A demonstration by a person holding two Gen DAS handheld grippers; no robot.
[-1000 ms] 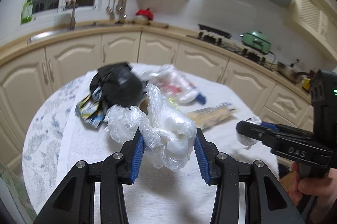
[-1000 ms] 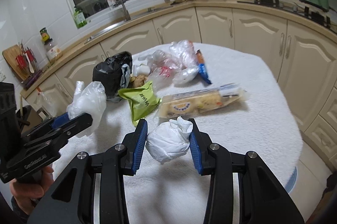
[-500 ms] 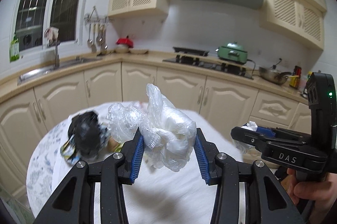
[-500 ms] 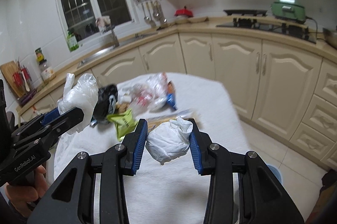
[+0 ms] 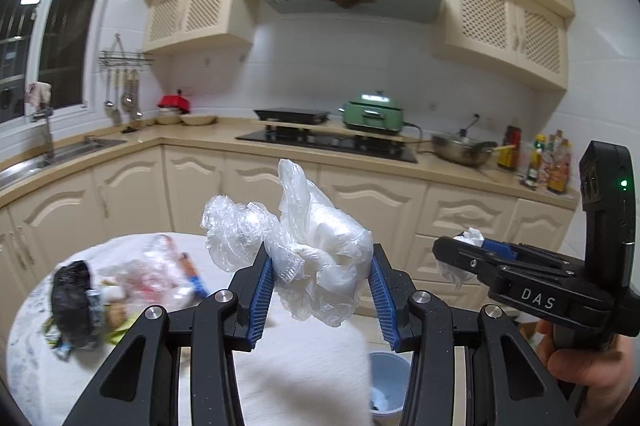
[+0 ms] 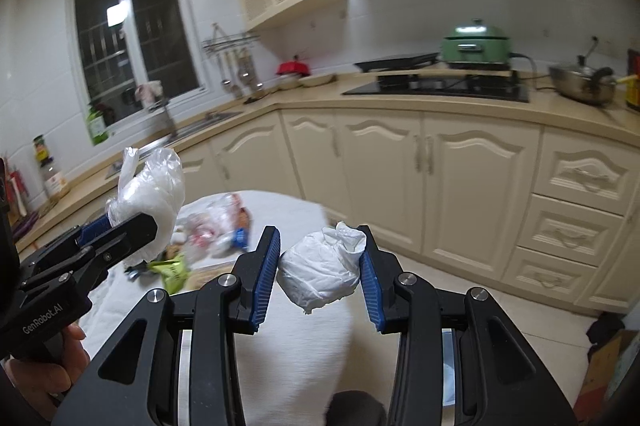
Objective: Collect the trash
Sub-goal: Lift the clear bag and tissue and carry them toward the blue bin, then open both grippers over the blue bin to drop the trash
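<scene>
Left wrist view: my left gripper (image 5: pixel 320 290) is raised level, aimed over the table (image 5: pixel 304 366) toward the cooktop counter (image 5: pixel 328 146). Jaws partly closed, blue pads (image 5: pixel 262 300) pinching a crumpled clear plastic bag wad (image 5: pixel 316 258); wad bulges above and below the pads, a looser clear lump hangs off its left side. My right gripper (image 5: pixel 460 254) comes in from the right edge, held sideways, my hand (image 5: pixel 588 358) wrapped on its grip, green light on its body. Only a scrap of white shows at its tip here; can't read its jaw gap from this angle. Down past the table edge, between my fingers, a pale blue bin (image 5: pixel 386 386) on the floor, something white inside. Leftover trash pile at the table's far left: black bag (image 5: pixel 72 302), clear wrappers (image 5: pixel 160 270), blurry.

Right wrist view: right gripper (image 6: pixel 320 266) is also level, pointing past the table edge toward the lower cabinets (image 6: pixel 460 186). Jaws partly closed on a knotted white bag ball (image 6: pixel 320 276), both pads touching its sides, knot at top right. This view shows that grip plainly; the other doesn't. Left gripper (image 6: pixel 132 226) enters from lower left, tilted up, the plastic wad (image 6: pixel 148 194) sticking out above its tip, my left hand (image 6: pixel 40 374) low at the corner. Table pile behind: green wrapper (image 6: pixel 172 270), clear wrappers (image 6: pixel 216 222), blurred. Bin mostly hidden here behind my gripper frame; sink (image 6: pixel 208 122) and window (image 6: pixel 132 38) side shows more than in the left view.
</scene>
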